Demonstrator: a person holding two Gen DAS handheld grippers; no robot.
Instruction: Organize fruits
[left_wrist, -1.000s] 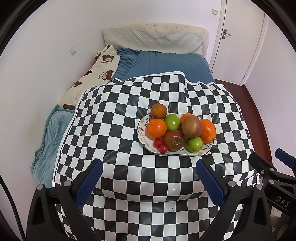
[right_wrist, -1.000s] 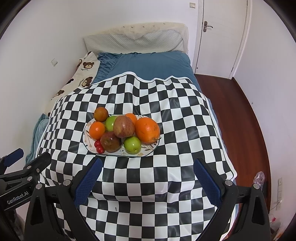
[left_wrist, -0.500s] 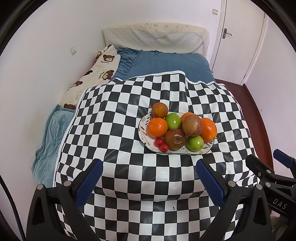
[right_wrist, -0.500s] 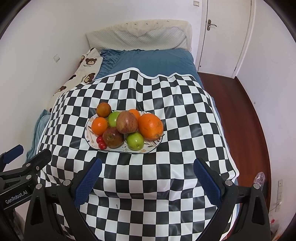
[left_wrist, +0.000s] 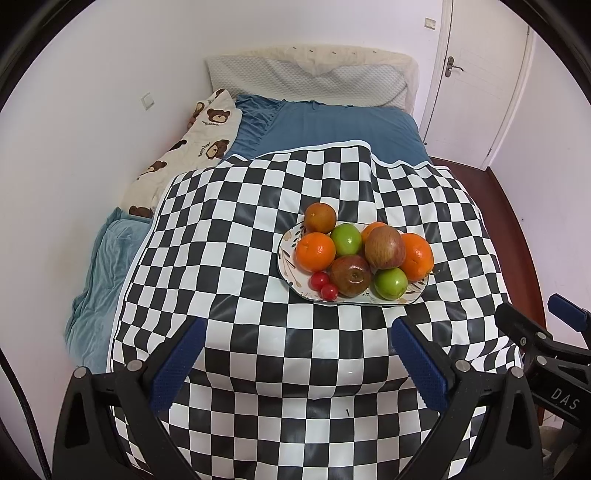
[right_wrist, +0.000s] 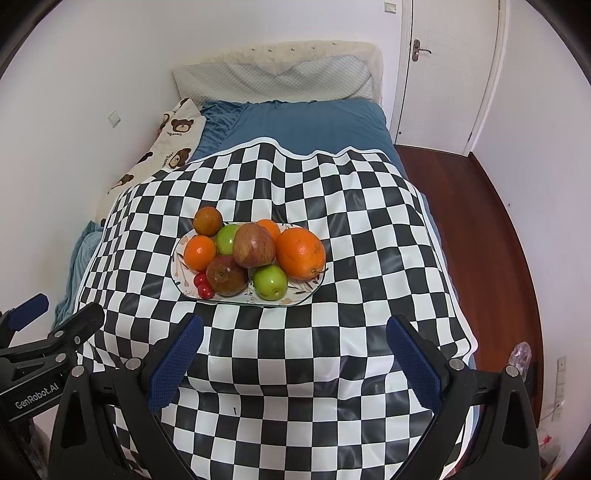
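A white patterned plate (left_wrist: 415, 291) (right_wrist: 303, 288) piled with fruit rests on a black-and-white checkered cloth (left_wrist: 240, 258) (right_wrist: 369, 240) spread over a bed. The pile holds oranges (left_wrist: 315, 251) (right_wrist: 300, 253), red apples (left_wrist: 385, 246) (right_wrist: 254, 244), green apples (left_wrist: 390, 283) (right_wrist: 270, 282) and two small red tomatoes (left_wrist: 324, 285) (right_wrist: 203, 285). My left gripper (left_wrist: 295, 360) hovers open in front of the plate, nothing between its fingers. My right gripper (right_wrist: 295, 360) is likewise open and empty, short of the plate. Each gripper also shows at the edge of the other's view.
Blue bedding (left_wrist: 343, 129) and a pillow (left_wrist: 314, 77) lie beyond the cloth. A bear-print blanket (left_wrist: 184, 155) runs along the left wall. A white door (right_wrist: 443, 74) and a dark wood floor (right_wrist: 498, 240) are to the right of the bed.
Both views have shifted slightly; the plate sits a little higher and nearer in the right wrist view. Both grippers stay open and the fruit has not moved.
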